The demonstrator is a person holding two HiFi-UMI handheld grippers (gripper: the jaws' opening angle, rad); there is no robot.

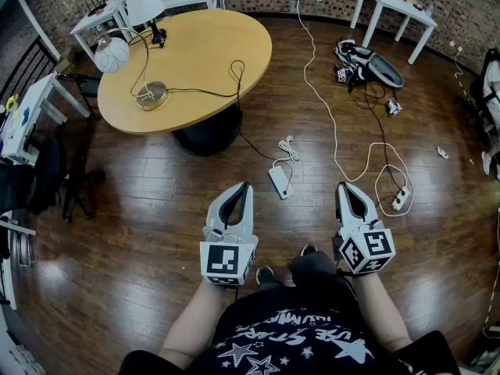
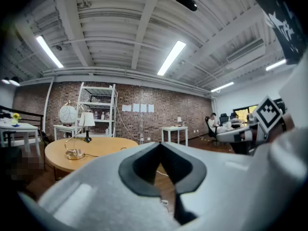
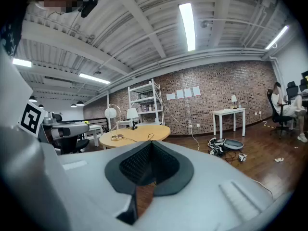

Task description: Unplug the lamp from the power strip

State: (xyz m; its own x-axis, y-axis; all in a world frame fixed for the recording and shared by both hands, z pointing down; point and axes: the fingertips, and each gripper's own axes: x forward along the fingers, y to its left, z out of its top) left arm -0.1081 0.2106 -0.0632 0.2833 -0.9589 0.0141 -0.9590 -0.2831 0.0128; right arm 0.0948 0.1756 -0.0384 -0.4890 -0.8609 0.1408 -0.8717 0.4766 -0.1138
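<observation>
Head view: two grippers, left gripper [image 1: 243, 187] and right gripper [image 1: 344, 186], fingers pressed together, empty. Far ahead on the round surface [image 1: 211, 45] stand two lamps, a globe lamp [image 1: 112, 54] and a shade lamp [image 1: 145, 6]. Two strips on the floor: the power strip [image 1: 279, 182] near the left gripper, a second strip [image 1: 401, 199], I think, by the right. Left gripper view: fingers touching, globe lamp [image 2: 68, 114] far off. Right gripper view: same.

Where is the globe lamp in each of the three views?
Head view: globe lamp at upper left, near the table's left edge.
Left gripper view: on the left at mid-height.
Right gripper view: small, left of centre.
Shared landmark: the round wooden table under it.
</observation>
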